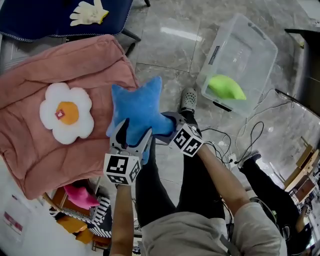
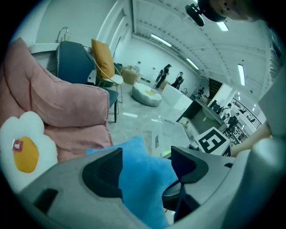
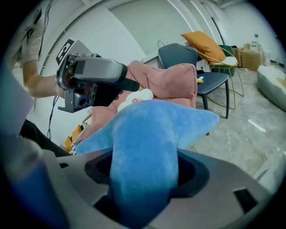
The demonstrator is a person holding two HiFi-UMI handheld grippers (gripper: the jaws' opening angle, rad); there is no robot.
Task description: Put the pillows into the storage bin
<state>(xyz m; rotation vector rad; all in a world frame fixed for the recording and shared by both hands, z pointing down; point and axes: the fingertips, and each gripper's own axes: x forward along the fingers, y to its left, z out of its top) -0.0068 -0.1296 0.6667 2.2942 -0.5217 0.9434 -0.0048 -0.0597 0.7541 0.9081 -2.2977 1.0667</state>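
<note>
Nearby, egg pillow on pink cushion

A grey polished stone-tile floor carries a clear rectangular plastic storage bin, in which a lime-green pillow lies, and loose black cables trail over the tiles near the bin. A large dusty-pink padded cushion seat also stands on the floor, with a white flower-shaped plush pillow with an orange centre lying flat on top of it. Behind it, a dark blue chair seat bears a cream hand-shaped plush.
</note>
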